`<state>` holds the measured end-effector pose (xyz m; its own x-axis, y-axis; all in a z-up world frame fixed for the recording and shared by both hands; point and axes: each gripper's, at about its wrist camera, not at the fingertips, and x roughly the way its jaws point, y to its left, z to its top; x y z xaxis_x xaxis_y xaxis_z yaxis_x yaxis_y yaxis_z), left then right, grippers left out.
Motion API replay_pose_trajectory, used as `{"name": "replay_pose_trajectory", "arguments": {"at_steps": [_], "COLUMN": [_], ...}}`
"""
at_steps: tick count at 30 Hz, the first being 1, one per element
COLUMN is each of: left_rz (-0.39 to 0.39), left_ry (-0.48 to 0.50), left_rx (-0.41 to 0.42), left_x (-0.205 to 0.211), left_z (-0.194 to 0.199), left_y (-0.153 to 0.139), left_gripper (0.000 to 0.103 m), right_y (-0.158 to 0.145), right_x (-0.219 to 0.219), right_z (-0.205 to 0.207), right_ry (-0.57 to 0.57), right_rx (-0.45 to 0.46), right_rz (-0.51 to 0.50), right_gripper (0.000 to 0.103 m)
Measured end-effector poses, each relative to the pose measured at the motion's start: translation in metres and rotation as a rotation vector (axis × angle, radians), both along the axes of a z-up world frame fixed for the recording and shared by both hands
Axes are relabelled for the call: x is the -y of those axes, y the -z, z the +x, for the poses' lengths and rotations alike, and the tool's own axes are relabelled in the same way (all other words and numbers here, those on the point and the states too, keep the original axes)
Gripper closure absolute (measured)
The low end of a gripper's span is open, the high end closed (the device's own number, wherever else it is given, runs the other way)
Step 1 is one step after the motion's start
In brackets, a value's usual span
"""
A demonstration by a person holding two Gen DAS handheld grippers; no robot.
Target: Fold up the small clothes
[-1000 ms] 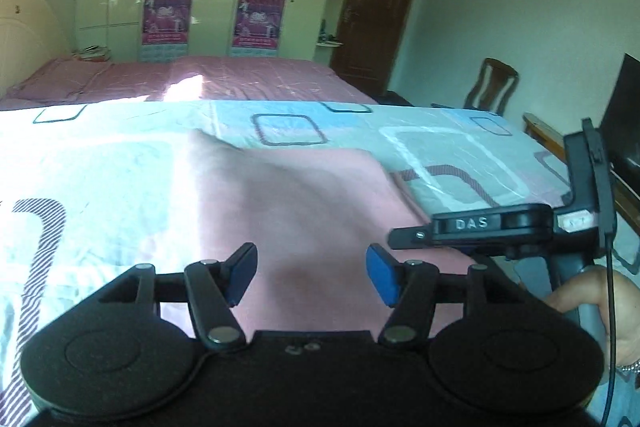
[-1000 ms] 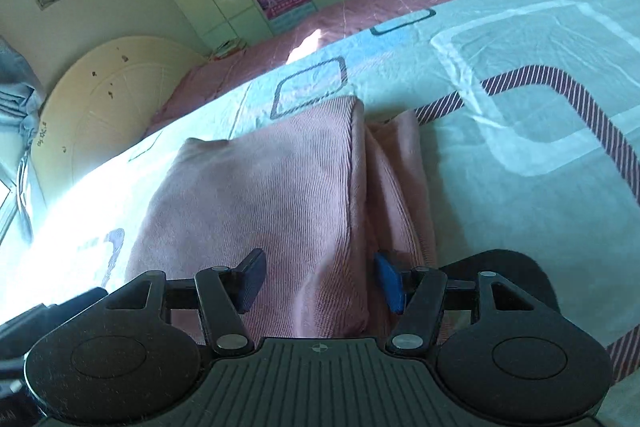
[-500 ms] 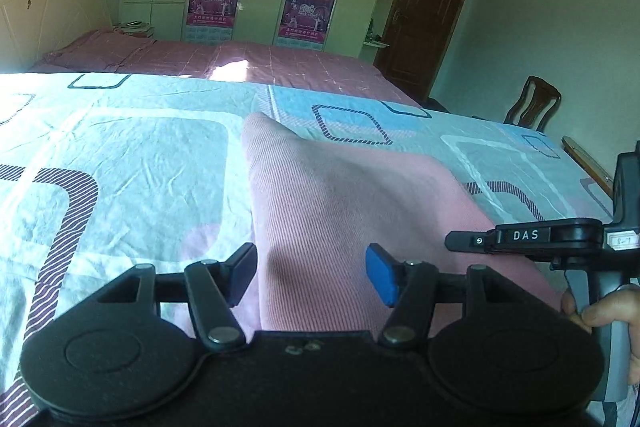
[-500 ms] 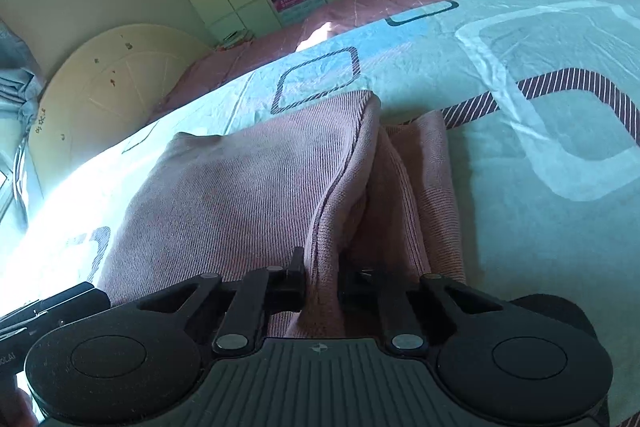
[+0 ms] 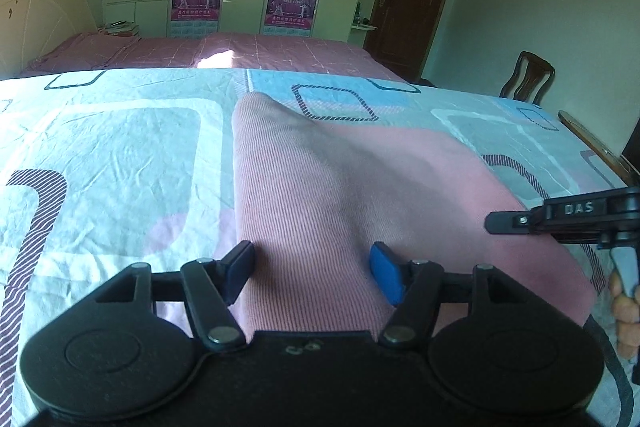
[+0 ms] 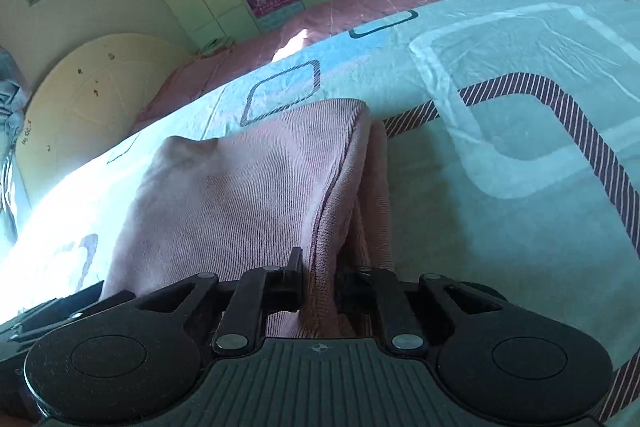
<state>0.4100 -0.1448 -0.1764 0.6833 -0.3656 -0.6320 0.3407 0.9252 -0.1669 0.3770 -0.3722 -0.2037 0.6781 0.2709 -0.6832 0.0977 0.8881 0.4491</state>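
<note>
One pink cloth (image 5: 360,195) lies on the patterned bed sheet (image 5: 112,147), right in front of the left gripper (image 5: 312,269). In the left wrist view, this gripper's two fingers stand wide apart, one on each side of the cloth's near edge. They hold nothing. The cloth looks doubled over, with one far corner poking up a little. The right gripper (image 5: 560,217) shows at the right side of this view, with the person's hand (image 5: 626,307) under it.

In the right wrist view, the right gripper (image 6: 318,277) has its fingers squeezed tight on the near right edge of the pink cloth (image 6: 240,195). The top layer of the cloth is lifted a bit there, and more pink layers peek out under it on the right. The sheet (image 6: 500,187) around it is bare.

I think the folding is partly done. The cloth already has at least one fold in it. What is left, I guess, is for the left gripper to pinch its side too, then both can carry the near edge over for one more fold and pat it flat. The loose layers on the right might slip out and need tidying.
</note>
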Motion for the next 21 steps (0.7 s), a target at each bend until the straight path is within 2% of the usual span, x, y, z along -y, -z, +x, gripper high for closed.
{"name": "replay_pose_trajectory", "arguments": {"at_steps": [3,9,14,16,18,21], "left_rz": [-0.007,-0.008,-0.007,-0.006,-0.010,-0.032], "left_ry": [0.004,0.017,0.025,0.025,0.022,0.011], "left_rx": [-0.007,-0.016,-0.020,-0.021,-0.032,-0.027], "left_x": [-0.005,-0.007,-0.007,-0.008,-0.008,-0.010], "left_z": [-0.003,-0.002,-0.002,-0.003,-0.002,-0.002], "left_y": [-0.003,0.000,0.004,0.004,0.000,-0.013], "left_gripper": [0.038,0.039,0.038,0.038,0.038,0.042], "right_y": [-0.010,-0.011,0.005,0.009,0.003,-0.016], "right_x": [0.007,0.010,0.010,0.013,0.013,0.012], "right_z": [-0.024,-0.065,-0.081,-0.083,-0.083,-0.085], "right_ry": [-0.009,0.005,0.040,0.055,0.046,0.036], "right_rx": [-0.004,-0.024,-0.079,-0.086,-0.091,-0.048], "right_rz": [0.039,0.023,-0.063,-0.031,-0.026,-0.051], "right_gripper": [0.083,0.083,0.083,0.083,0.083,0.083]}}
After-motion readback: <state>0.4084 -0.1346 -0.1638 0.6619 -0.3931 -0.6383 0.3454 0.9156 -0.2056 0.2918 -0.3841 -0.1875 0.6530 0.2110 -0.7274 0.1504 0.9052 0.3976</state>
